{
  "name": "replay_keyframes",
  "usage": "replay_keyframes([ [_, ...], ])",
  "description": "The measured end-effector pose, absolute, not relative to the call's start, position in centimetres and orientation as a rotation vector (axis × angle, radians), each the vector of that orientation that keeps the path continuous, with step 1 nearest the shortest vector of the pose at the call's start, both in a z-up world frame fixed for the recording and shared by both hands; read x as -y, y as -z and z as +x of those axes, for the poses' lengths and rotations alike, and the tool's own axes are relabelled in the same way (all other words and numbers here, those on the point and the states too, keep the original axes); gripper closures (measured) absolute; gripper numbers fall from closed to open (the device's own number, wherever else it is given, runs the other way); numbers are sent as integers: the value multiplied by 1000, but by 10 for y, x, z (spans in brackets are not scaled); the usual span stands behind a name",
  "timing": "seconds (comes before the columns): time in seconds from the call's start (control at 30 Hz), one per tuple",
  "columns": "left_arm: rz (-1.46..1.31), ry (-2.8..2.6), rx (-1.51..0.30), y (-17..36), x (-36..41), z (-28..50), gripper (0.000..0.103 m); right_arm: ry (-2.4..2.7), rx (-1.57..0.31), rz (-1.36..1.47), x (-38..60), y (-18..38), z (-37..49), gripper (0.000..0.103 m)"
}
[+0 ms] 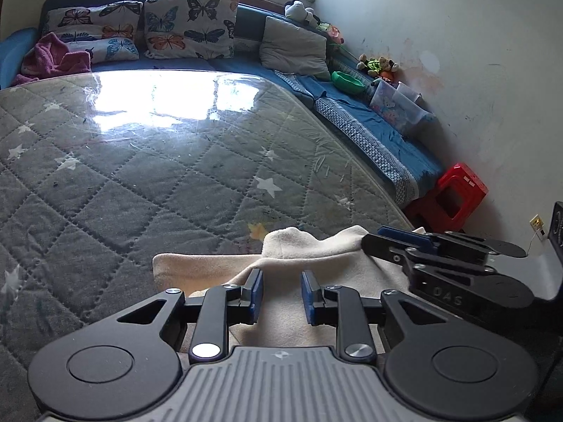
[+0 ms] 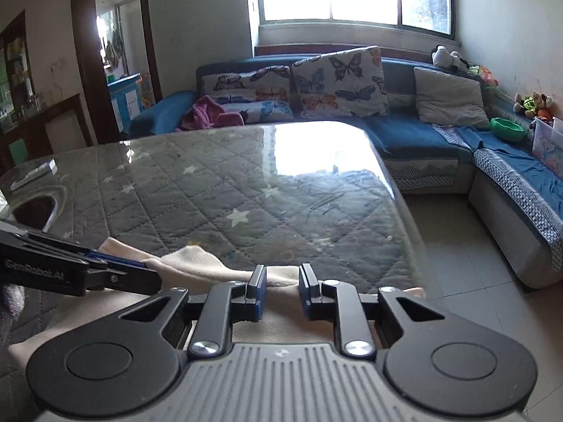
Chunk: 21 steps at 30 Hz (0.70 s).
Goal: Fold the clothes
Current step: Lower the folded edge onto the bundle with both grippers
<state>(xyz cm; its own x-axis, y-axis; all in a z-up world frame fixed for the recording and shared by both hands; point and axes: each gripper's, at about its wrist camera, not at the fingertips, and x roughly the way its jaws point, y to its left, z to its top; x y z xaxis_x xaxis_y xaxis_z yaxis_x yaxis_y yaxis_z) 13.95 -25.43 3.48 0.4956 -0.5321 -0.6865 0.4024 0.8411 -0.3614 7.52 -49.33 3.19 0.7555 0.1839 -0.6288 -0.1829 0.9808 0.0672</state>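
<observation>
A cream garment [image 1: 316, 263] lies at the near edge of the grey quilted table [image 1: 140, 176], partly bunched. My left gripper [image 1: 281, 295] is open, its blue pads either side of a fold of the cloth, just above it. My right gripper [image 2: 282, 290] is also open over the same garment [image 2: 197, 263], near its right edge. Each gripper shows in the other's view: the right one [image 1: 397, 242] lies over the cloth's right part, the left one [image 2: 133, 267] over its left part. Whether either pad touches the cloth I cannot tell.
The table [image 2: 246, 183] has a glossy cover with star patterns. A blue corner sofa [image 2: 422, 140] with butterfly cushions [image 2: 337, 81] and a pink cloth [image 2: 207, 112] stands behind. A red stool [image 1: 457, 197] sits on the floor at the right. A book [image 2: 31, 174] lies at the table's far left.
</observation>
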Motion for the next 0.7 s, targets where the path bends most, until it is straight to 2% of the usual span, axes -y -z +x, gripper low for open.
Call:
replay_keyframes([
  [0.23, -159, 563, -885, -40, 254, 134, 75, -198, -665, -13, 494, -40, 61, 82],
  [0.7, -88, 607, -807, -54, 261, 71, 73, -217, -650, -38, 501, -53, -13, 80],
])
